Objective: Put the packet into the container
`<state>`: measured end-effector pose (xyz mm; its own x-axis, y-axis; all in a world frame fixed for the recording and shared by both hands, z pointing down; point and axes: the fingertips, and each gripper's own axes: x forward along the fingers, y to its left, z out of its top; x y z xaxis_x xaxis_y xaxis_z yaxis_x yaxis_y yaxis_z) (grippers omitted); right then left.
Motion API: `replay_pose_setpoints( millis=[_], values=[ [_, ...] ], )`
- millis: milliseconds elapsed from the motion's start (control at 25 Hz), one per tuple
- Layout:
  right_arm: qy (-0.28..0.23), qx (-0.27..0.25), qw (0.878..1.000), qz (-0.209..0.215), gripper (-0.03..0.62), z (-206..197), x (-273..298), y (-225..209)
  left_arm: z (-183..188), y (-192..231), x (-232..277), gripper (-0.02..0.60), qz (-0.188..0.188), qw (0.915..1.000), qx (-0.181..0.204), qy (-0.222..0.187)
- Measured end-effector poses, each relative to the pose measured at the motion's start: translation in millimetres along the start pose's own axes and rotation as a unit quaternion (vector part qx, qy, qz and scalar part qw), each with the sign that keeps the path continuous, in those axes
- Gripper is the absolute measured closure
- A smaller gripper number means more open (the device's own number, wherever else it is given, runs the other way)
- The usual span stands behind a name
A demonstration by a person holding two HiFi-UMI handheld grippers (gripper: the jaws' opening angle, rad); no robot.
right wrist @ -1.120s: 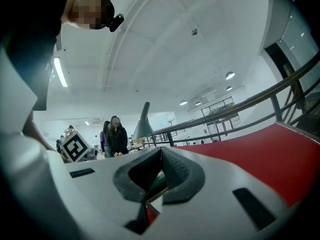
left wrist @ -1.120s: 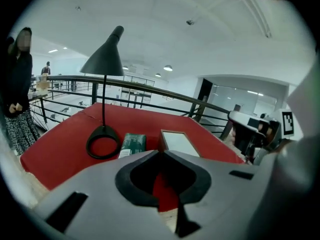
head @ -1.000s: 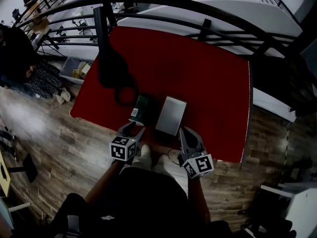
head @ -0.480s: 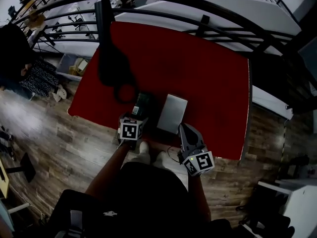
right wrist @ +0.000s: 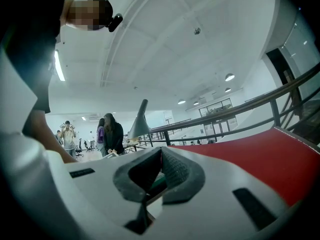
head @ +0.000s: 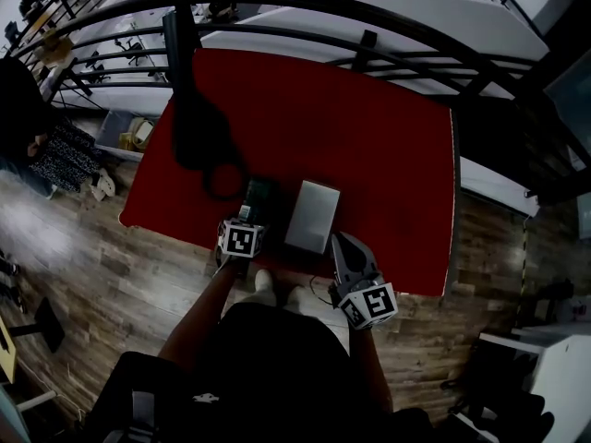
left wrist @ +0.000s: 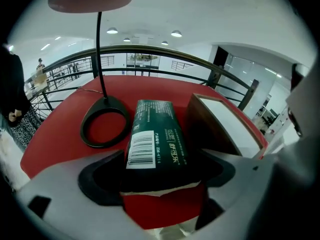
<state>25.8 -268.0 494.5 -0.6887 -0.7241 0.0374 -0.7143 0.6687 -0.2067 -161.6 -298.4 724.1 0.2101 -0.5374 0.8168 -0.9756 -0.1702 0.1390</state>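
Left claw [left wrist: 160, 176] just opened wide, green packet [left wrist: 155, 134] lying between its jaws, unheld

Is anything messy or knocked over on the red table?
No, nothing stands out. The green packet lies flat on the red table, beside the container, and nothing is spilled.

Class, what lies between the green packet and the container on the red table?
Nothing: only a narrow strip of bare red table separates the green packet and the container, seen in the head view.
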Motion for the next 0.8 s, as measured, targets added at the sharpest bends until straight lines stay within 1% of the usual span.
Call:
replay_pose_setpoints(
  millis=[80, 160, 240, 280, 360, 480, 600, 680, 800],
  values=[
    [0.000, -0.001, 1.000, 0.002, 0.572, -0.5, -0.1, 0.0, 0.5, -1.0, -0.5, 0.149, -0.007, 0.9999, 0.002, 0.008],
    [0.000, 0.000, 1.000, 0.002, 0.572, -0.9, 0.1, -0.1, 0.8, 1.9, -2.2, 0.154, -0.002, 0.9999, 0.004, 0.016],
    [0.000, 0.000, 1.000, 0.001, 0.572, -0.8, 0.2, -0.5, 9.4, 5.8, -3.5, 0.202, 0.016, 0.9996, 0.022, 0.001],
    [0.000, 0.000, 1.000, 0.000, 0.572, -0.7, 0.0, -1.3, 13.2, 6.0, -4.3, 0.213, 0.022, 0.9992, 0.031, -0.006],
    [0.000, 0.001, 1.000, -0.002, 0.572, -1.0, -0.6, -3.5, 16.6, 3.8, -7.2, 0.221, 0.026, 0.9989, 0.038, -0.010],
    [0.000, 0.003, 1.000, -0.006, 0.572, -1.8, -0.4, -5.2, 19.5, -1.7, -17.3, 0.224, 0.025, 0.9990, 0.036, -0.006],
    [-0.002, 0.007, 1.000, -0.009, 0.572, -0.4, -1.4, -6.1, 30.1, -8.4, -25.3, 0.229, 0.024, 0.9986, 0.042, -0.021],
    [-0.004, 0.007, 1.000, -0.010, 0.572, 0.2, -2.3, -5.1, 37.0, -10.7, -28.9, 0.232, 0.020, 0.9984, 0.038, -0.036],
    [-0.007, 0.005, 1.000, -0.008, 0.572, 1.2, -3.8, -3.7, 38.3, -20.3, -38.3, 0.232, -0.003, 0.9994, 0.011, -0.033]
  ],
)
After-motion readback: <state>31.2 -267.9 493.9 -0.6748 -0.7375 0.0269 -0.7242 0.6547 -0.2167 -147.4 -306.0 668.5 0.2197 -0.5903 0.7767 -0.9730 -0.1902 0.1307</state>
